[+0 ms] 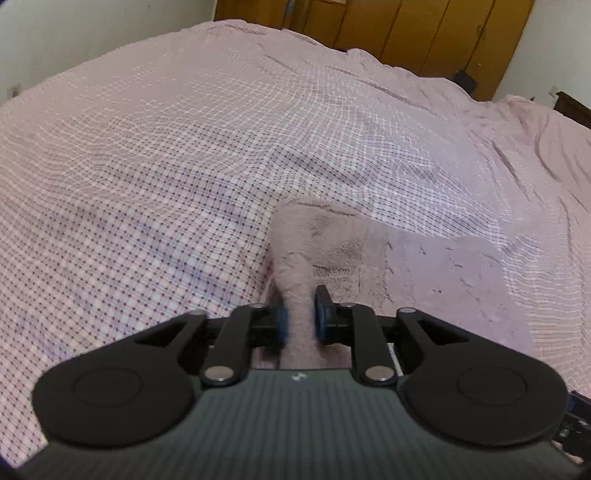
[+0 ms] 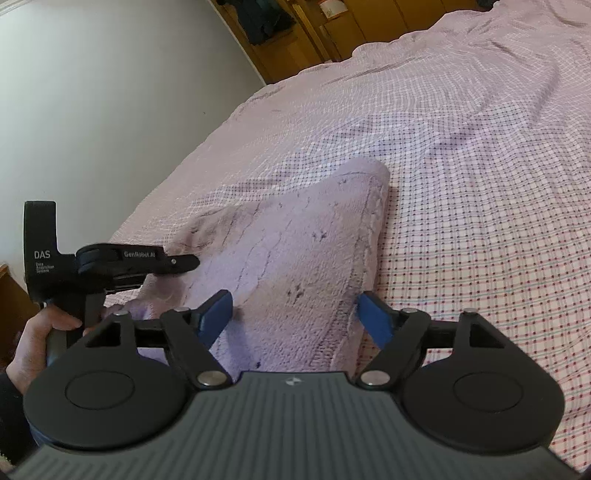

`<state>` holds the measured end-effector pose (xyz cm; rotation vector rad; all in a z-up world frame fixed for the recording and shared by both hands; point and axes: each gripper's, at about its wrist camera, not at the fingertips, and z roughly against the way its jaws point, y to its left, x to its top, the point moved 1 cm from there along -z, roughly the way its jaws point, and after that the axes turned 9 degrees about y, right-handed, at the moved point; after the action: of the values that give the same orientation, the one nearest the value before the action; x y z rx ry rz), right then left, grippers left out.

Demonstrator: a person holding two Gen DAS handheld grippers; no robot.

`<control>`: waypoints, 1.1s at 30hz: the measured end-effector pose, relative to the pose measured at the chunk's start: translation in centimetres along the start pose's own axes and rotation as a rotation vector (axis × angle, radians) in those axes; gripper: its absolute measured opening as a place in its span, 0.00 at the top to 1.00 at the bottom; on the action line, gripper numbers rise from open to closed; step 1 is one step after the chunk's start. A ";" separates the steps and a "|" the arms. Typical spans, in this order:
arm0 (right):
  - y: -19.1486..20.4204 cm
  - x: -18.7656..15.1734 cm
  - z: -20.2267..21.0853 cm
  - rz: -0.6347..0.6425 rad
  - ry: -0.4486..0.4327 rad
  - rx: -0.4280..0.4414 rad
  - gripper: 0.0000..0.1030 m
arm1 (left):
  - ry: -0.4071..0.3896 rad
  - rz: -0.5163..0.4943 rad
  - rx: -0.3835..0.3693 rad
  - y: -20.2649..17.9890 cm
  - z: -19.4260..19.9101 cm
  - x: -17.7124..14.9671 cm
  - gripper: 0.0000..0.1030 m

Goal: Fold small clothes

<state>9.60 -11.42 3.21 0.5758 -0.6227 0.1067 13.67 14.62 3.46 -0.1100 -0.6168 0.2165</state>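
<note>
Fuzzy lilac garment (image 2: 295, 258) lies on the checked bedspread (image 2: 480, 221), already doubled over, its rounded fold ahead of both claws. Left gripper (image 1: 300, 317) pinches a bunched ridge of it between its pads. Right gripper (image 2: 295, 317) gapes wide, straddling the near edge, gripping nothing. Judged partway: further folds and smoothing left.

Looks like a bedroom in somebody's home. Pretty much everything ahead of the tongs is a big bed (image 1: 184, 147) covered in a pink checked sheet (image 2: 480, 221), a bit rumpled. Past the far edge of it there's a wooden wardrobe (image 1: 406, 33) with plain doors, and a bare white wall (image 2: 110, 92) off to the left side.
</note>
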 end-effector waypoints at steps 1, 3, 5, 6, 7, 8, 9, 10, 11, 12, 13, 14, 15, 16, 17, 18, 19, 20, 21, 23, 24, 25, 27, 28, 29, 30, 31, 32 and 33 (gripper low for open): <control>0.1 -0.1 0.0 0.006 0.001 -0.002 0.20 | 0.009 -0.007 0.000 -0.1 0.3 -0.1 0.70; 0.1 0.0 0.1 0.004 0.002 0.001 0.20 | 0.028 -0.016 -0.011 -0.1 1.1 -0.3 0.56; -0.1 0.0 0.0 -0.005 0.003 0.004 0.19 | 0.046 -0.026 -0.036 -0.3 1.8 -0.9 0.40; -0.1 0.0 0.0 -0.007 0.004 0.006 0.19 | 0.053 -0.034 -0.048 -0.3 2.1 -1.1 0.37; -0.2 0.1 0.0 -0.009 0.006 0.005 0.19 | 0.060 -0.042 -0.056 -0.4 2.3 -1.3 0.34; -0.2 0.0 0.0 -0.008 0.007 0.005 0.19 | 0.066 -0.050 -0.059 -0.5 2.6 -1.6 0.34; -0.2 0.0 0.0 -0.007 0.008 0.004 0.19 | 0.070 -0.058 -0.059 -0.5 2.8 -1.8 0.34; -0.1 0.0 0.0 -0.007 0.009 0.003 0.18 | 0.076 -0.064 -0.059 -0.6 2.8 -1.9 0.34; -0.1 0.0 0.0 -0.007 0.010 0.002 0.17 | 0.081 -0.066 -0.056 -0.6 2.9 -2.1 0.34; -0.1 0.0 0.0 -0.009 0.012 0.004 0.16 | 0.087 -0.063 -0.052 -0.6 3.1 -2.3 0.34; -0.1 0.0 -0.1 -0.012 0.012 0.007 0.13 | 0.091 -0.060 -0.049 -0.4 3.1 -2.5 0.33; -0.1 0.1 -0.1 -0.015 0.011 0.010 0.12 | 0.093 -0.057 -0.047 -0.2 3.2 -2.6 0.33; -0.1 0.1 -0.1 -0.018 0.011 0.013 0.11 | 0.096 -0.054 -0.044 0.0 3.1 -2.7 0.33; -0.2 0.1 -0.1 -0.022 0.012 0.014 0.10 | 0.102 -0.048 -0.035 0.2 3.0 -2.8 0.27; -0.3 0.1 -0.2 -0.027 0.013 0.013 0.09 | 0.111 -0.040 -0.026 0.5 2.8 -3.0 0.20; -0.4 0.2 -0.3 -0.032 0.014 0.012 0.08 | 0.117 -0.030 -0.026 0.8 2.5 -3.1 0.20; -0.5 0.3 -0.4 -0.040 0.017 0.012 0.08 | 0.125 -0.016 -0.039 1.2 2.3 -3.3 0.20; -0.7 0.4 -0.6 -0.049 0.022 0.012 0.07 | 0.135 0.011 -0.067 1.6 2.0 -3.5 0.20; -0.9 0.5 -0.9 -0.059 0.028 0.014 0.07 | 0.145 0.046 -0.101 2.0 1.8 -3.7 0.20; -1.4 0.6 -1.6 -0.088 0.047 0.026 0.07 | 0.169 0.122 -0.181 2.8 1.3 -4.0 0.20; -1.6 0.7 -1.9 -0.102 0.056 0.032 0.07 | 0.177 0.147 -0.220 3.1 1.1 -4.2 0.20; -1.8 0.7 -2.3 -0.117 0.066 0.040 0.07 | 0.181 0.165 -0.254 3.3 0.8 -4.3 0.20; -2.2 0.8 -3.0 -0.150 0.082 0.056 0.07 | 0.186 0.178 -0.282 3.4 0.5 -4.3 0.20; -2.4 0.8 -3.3 -0.168 0.088 0.066 0.07 | 0.187 0.180 -0.287 3.5 0.3 -4.3 0.20; -2.6 0.8 -3.6 -0.182 0.092 0.076 0.07 | 0.187 0.180 -0.291 3.5 0.2 -4.3 0.20; -2.7 0.9 -3.8 -0.191 0.094 0.083 0.07 | 0.187 0.179 -0.295 3.4 0.1 -4.3 0.20; -2.7 0.9 -4.1 -0.196 0.094 0.086 0.07 | 0.186 0.178 -0.300 3.4 0.0 -4.3 0.20; -2.7 1.0 -4.3 -0.197 0.093 0.088 0.07 | 0.186 0.175 -0.303 3.4 -0.2 -4.2 0.20; -2.7 1.1 -4.5 -0.198 0.093 0.091 0.07 | 0.186 0.170 -0.307 3.3 -0.3 -4.2 0.21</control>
<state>13.50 -11.34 -0.39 0.7134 -0.4698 -0.0248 10.00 16.80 0.33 -0.4754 -0.4517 0.2715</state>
